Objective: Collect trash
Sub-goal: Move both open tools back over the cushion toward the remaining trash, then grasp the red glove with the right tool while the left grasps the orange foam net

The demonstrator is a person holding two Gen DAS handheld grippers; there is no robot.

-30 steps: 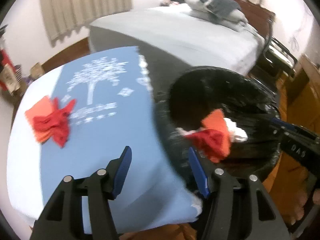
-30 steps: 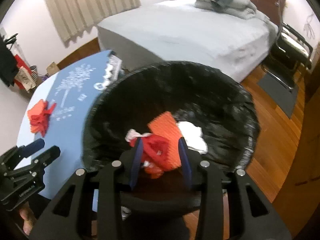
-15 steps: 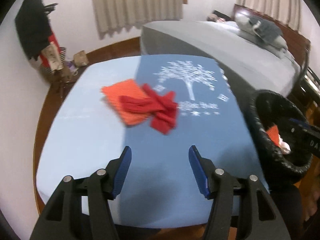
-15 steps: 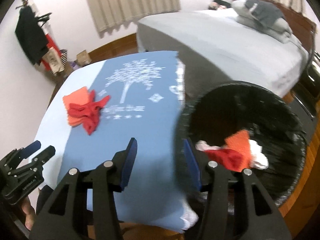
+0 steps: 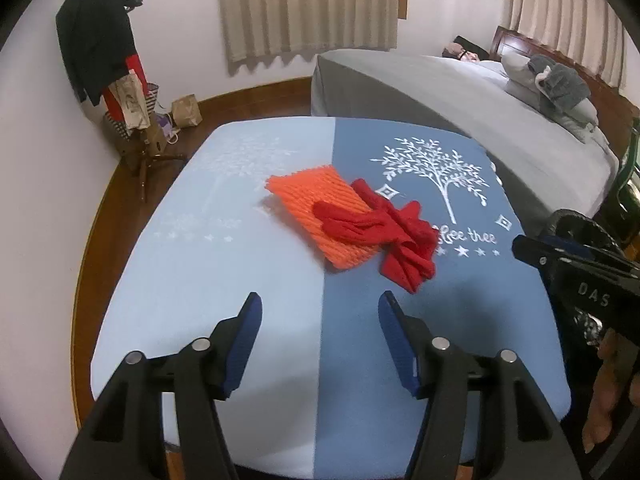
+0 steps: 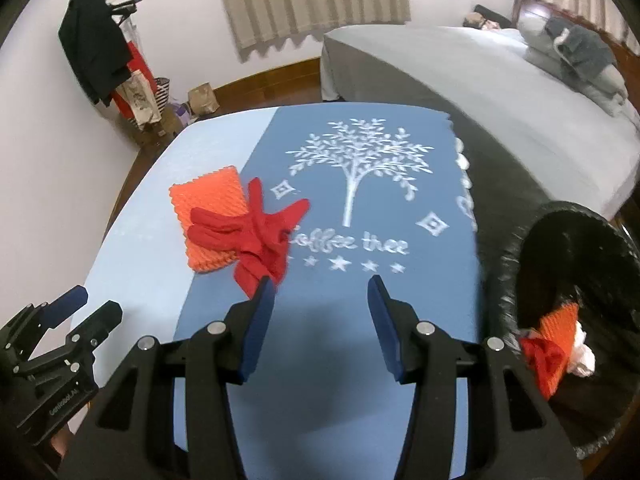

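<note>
Beyond both wide, empty claws, left claw (image 5: 320, 340) and right claw (image 6: 322, 316), red-orange trash (image 5: 356, 220) on tablecloth (image 5: 200, 280).

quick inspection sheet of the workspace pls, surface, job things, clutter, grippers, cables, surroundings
surface: table under a two-tone blue cloth with a white tree print, left half pale, right half darker.
job's things: orange foam net flat near the cloth's middle, red foam net lying across it; black-lined trash bin off the table's right edge, already holding orange, red and white scraps.
clutter: nothing seen on the table beyond the two nets.
grippers: left gripper open, empty, above the near table; right gripper open, empty, left fingertip near the red net.
cables: nothing seen.
surroundings: grey bed, curtains, coat rack with bags at its foot, wooden floor.
</note>
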